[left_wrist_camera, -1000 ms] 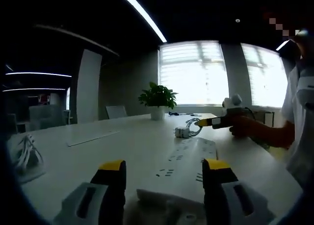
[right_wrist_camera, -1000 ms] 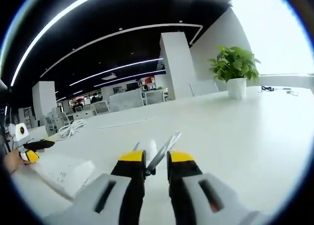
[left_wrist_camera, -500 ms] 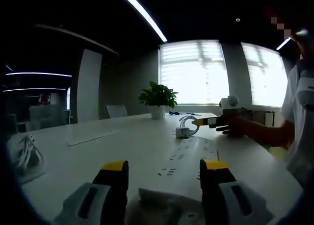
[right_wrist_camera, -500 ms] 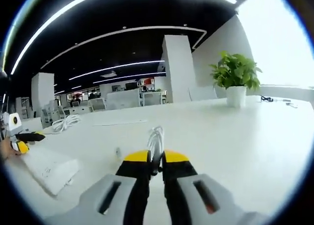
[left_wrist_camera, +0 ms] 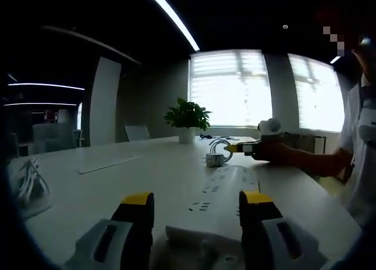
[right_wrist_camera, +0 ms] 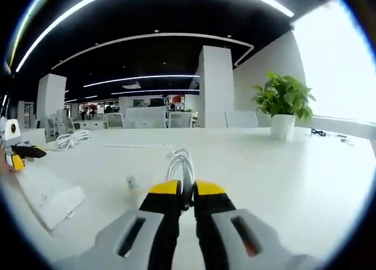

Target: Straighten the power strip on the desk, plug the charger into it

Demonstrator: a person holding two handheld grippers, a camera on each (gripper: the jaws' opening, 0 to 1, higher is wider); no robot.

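A long white power strip lies on the white desk, running away from me. My left gripper is open, its yellow-tipped jaws standing either side of the strip's near end. Beyond the strip's far end my right gripper comes in from the right, held by a person's hand. It carries a small white charger with its looped cable. In the right gripper view my right gripper is shut on the white cable loop. The power strip lies low left there, with my left gripper behind it.
A potted plant stands at the desk's far side by bright windows. A bundle of white cables lies at the left. A thin flat strip rests mid-desk. The person stands at the right edge.
The right gripper has carried the charger a little left, nearer the strip's far end. The right view has swung, so the strip sits lower left. My left gripper has stayed put.
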